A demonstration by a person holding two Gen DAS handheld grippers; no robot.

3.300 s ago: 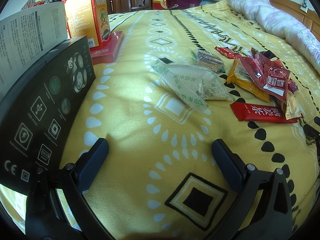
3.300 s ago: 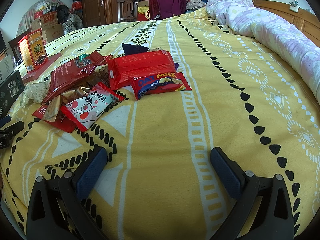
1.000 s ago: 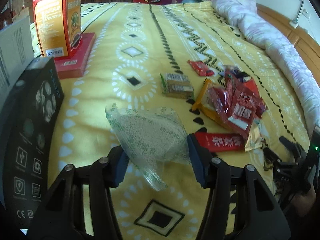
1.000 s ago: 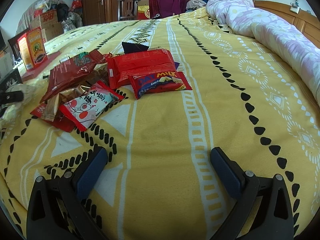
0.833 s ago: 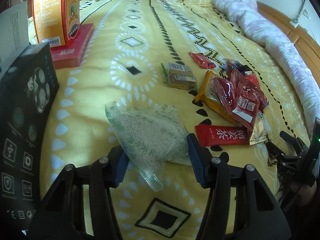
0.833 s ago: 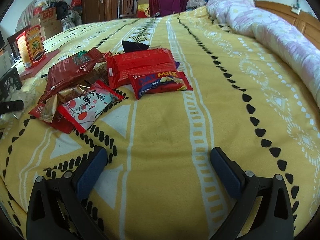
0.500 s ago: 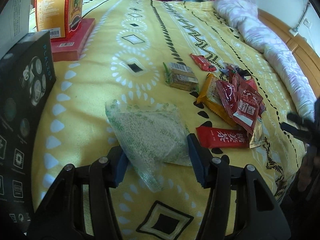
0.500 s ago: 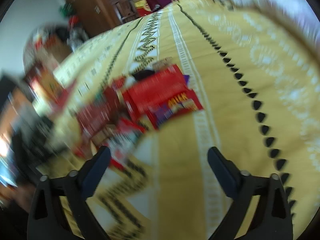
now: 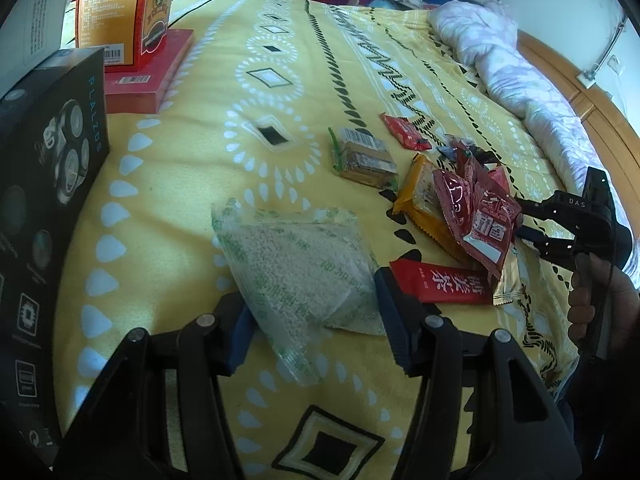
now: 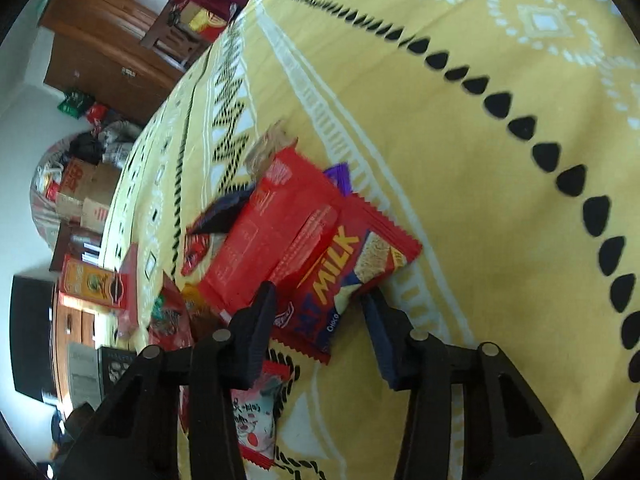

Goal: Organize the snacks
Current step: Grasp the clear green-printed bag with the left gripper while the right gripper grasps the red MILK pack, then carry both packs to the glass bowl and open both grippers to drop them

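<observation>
My left gripper [image 9: 310, 314] is shut on a clear bag of pale grains [image 9: 298, 264] and holds it over the yellow bedspread [image 9: 192, 184]. To its right lies a pile of snack packets: a red bar [image 9: 440, 283], red sachets [image 9: 476, 208], an orange pack [image 9: 420, 200] and a brown biscuit pack [image 9: 362, 158]. My right gripper [image 10: 320, 308] is tilted, with its jaws closed in around the red and blue Oat Milk packet [image 10: 344, 268]. A larger red packet [image 10: 272, 236] lies beside it. The right gripper also shows in the left wrist view [image 9: 532, 220] beside the pile.
A black product box [image 9: 44, 184] stands at the left. An orange carton [image 9: 124, 8] stands on a flat red box [image 9: 152, 72] behind it. A rolled quilt [image 9: 512, 76] lies along the far right. A white and red packet [image 10: 252, 412] lies under my right gripper.
My right gripper has swung forward to the snack pile, tilted, and narrowed around the Oat Milk packet. My left gripper keeps hold of the grain bag and has risen slightly.
</observation>
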